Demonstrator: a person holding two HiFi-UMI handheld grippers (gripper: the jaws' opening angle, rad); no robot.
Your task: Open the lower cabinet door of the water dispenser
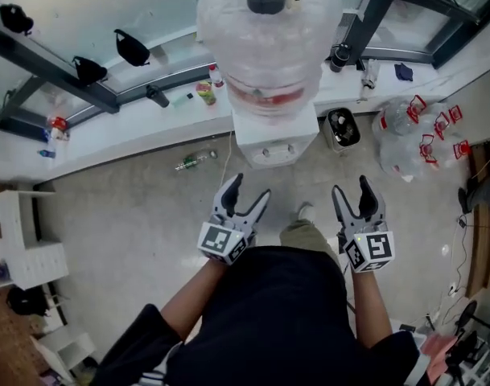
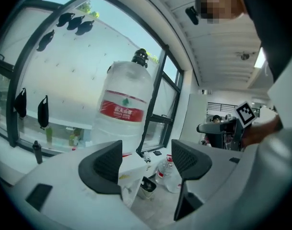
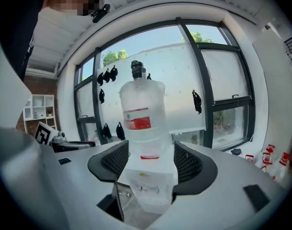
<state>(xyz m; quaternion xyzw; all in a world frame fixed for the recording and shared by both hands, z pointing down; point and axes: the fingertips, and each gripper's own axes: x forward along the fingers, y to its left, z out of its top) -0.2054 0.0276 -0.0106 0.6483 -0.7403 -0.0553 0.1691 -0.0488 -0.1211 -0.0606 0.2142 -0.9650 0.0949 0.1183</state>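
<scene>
- Nothing is done yet. Your left gripper and right gripper both hang in the air, well short of the dispenser, which stands on the floor against the window ledge.
- Both grippers are spread wide and empty (only background shows in the gaps).
- Everything is left: the reach, the grip on the door, the pull.
- The head view shows only the dispenser's top and the bottle; the door is hidden below.
- The right gripper view faces the dispenser's front squarely. The left gripper view catches it from the side, with a bin beside it.
</scene>
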